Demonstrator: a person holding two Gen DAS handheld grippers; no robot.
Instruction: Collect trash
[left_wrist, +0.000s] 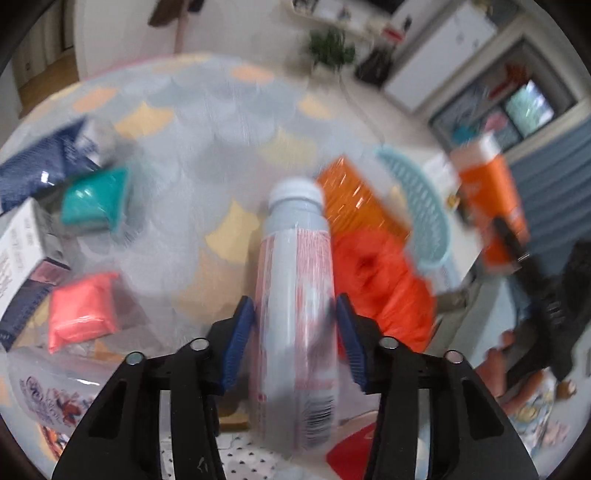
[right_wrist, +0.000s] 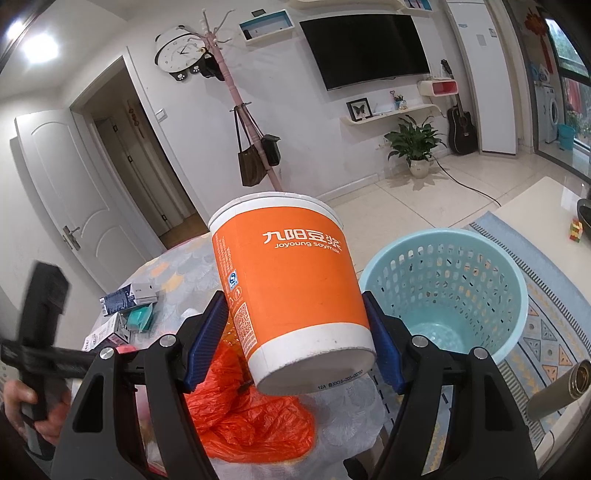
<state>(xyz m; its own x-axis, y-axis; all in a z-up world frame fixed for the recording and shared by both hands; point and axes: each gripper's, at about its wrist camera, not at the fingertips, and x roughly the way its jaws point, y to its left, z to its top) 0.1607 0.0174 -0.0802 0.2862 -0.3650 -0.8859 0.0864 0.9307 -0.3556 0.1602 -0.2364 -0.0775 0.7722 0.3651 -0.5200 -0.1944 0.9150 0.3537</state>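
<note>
Currently: left gripper (left_wrist: 295, 328) clamped on white plastic bottle with red print (left_wrist: 295, 291), long axis along fingers, cap at 12 o'clock. Right gripper (right_wrist: 297, 332) clamped on orange paper soymilk cup (right_wrist: 290, 291), tilted; pale blue perforated plastic bin (right_wrist: 447, 288) at 3 o'clock, nearer right hand.

Cup (right_wrist: 291, 291) left of basket (right_wrist: 443, 295), above bag (right_wrist: 251, 417).
</note>
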